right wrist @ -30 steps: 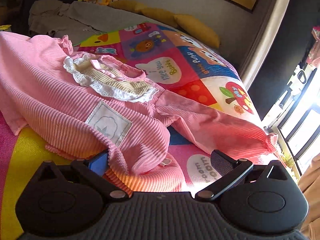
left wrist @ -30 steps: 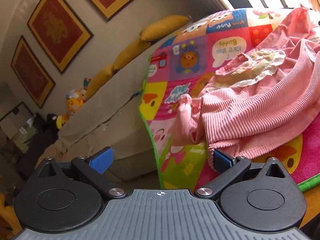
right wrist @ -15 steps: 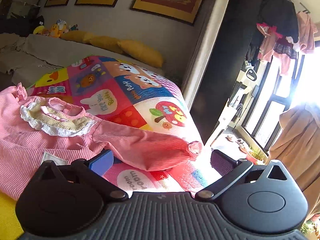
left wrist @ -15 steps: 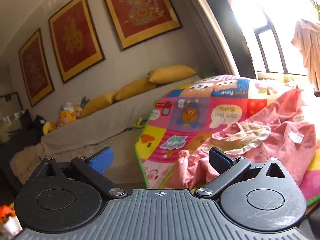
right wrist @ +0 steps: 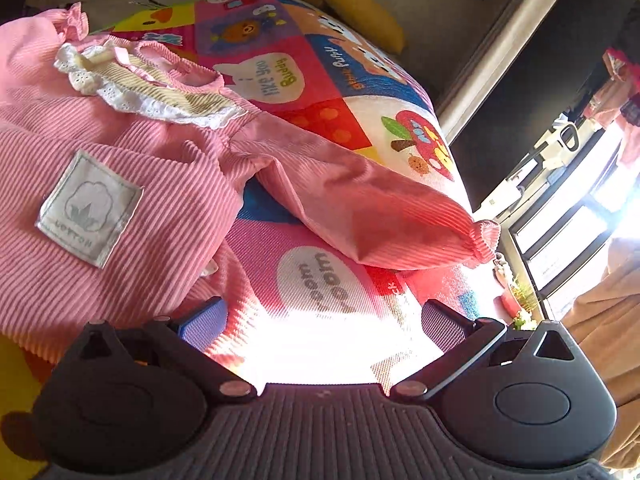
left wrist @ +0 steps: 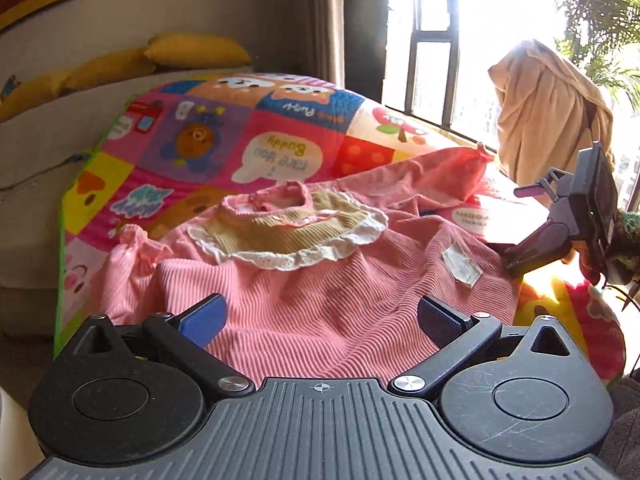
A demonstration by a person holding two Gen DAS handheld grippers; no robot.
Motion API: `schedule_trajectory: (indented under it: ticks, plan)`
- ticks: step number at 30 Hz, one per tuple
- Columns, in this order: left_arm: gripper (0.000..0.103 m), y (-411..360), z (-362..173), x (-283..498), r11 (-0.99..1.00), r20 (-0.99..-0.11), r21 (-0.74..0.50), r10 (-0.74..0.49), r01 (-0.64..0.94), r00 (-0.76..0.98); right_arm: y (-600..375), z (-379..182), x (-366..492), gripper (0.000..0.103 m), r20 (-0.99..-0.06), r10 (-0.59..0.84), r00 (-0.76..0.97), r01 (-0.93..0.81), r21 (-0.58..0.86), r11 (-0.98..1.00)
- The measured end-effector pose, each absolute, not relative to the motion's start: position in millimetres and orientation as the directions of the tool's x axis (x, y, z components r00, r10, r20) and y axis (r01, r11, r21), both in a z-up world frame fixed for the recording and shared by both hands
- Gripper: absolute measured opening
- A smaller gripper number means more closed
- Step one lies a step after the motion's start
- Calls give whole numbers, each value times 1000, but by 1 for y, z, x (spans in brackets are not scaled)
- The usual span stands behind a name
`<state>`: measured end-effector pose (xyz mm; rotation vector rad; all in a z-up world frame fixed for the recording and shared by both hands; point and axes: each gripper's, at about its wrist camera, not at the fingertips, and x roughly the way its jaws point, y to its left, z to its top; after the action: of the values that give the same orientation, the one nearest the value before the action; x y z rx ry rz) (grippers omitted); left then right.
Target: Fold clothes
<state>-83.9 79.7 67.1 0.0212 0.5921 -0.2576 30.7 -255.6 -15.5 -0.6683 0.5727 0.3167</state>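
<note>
Sunlit room w/ a window along one side and a couch point(left wrist: 48, 128) w/ yellow cushions point(left wrist: 196, 50) behind; a patchwork mat point(left wrist: 280, 128) covers the work surface and carries everything.

Pink top point(left wrist: 320, 288) lies on the mat, spread front-up, neck w/ lace collar point(left wrist: 296, 236) pointing to the mat's far edge, hem toward its near edge. Body is rumpled, not flat. One sleeve point(right wrist: 360, 200) stretches out toward the window-side edge, cuff close to that edge; the other is bunched up near the couch-side edge. A sewn patch point(right wrist: 90, 210) sits on the front, so it's face up, prob. laid that way so sleeves can be turned in over the body.

Left gripper point(left wrist: 320, 316) hangs over the hem, jaws wide, nothing between them, cloth just below. Right gripper point(right wrist: 320, 320) is low over bare mat by the top's window-side flank, jaws wide too, empty; seen from the left view it sits right at the garment's side seam.

My read: both tools are placed at the hem corners, either to grab and smooth the top or to start a fold. No fold shows in the body yet as it lies, tho the bunched sleeve could be either turned in or just crumpled, can't tell which.
</note>
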Motion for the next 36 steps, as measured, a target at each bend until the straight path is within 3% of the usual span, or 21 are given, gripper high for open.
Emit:
schedule_trajectory:
  ticks: [3,5,9,13,17,19,25,28,32,36]
  plan:
    - [103,92,68,-63,969,-576,-125,-246,214,779,-265,-2,14,103,-609,129,783,-488,-472,734]
    - [103,97,71,-43,962,-577,-182,-273,205,770,-269,24,18,103,-602,212,770,-503,-368,782]
    - [103,106,76,-2,939,-572,-293,-325,182,753,-263,64,61,103,-578,447,683,-542,10,840]
    - [103,118,69,23,922,-563,-369,-324,119,760,-246,43,129,103,-622,575,532,-490,329,808]
    - [103,122,56,30,909,-562,-395,-351,130,749,-226,-3,155,103,-701,512,497,-429,314,847]
    - [103,124,49,34,903,-563,-407,-367,137,741,-224,-17,151,103,-686,516,513,-425,320,847]
    - [103,129,28,46,882,-564,-445,-413,158,715,-207,-25,145,103,-699,453,554,-411,244,878]
    - [103,129,19,56,846,-563,-512,-462,149,686,-193,-20,145,103,-746,406,529,-474,137,870]
    - [103,135,23,54,860,-561,-495,-427,126,709,-189,-6,141,103,-709,461,534,-548,125,827]
    - [103,145,36,47,892,-543,-442,-348,93,764,-174,17,132,103,-615,441,654,-589,-48,807]
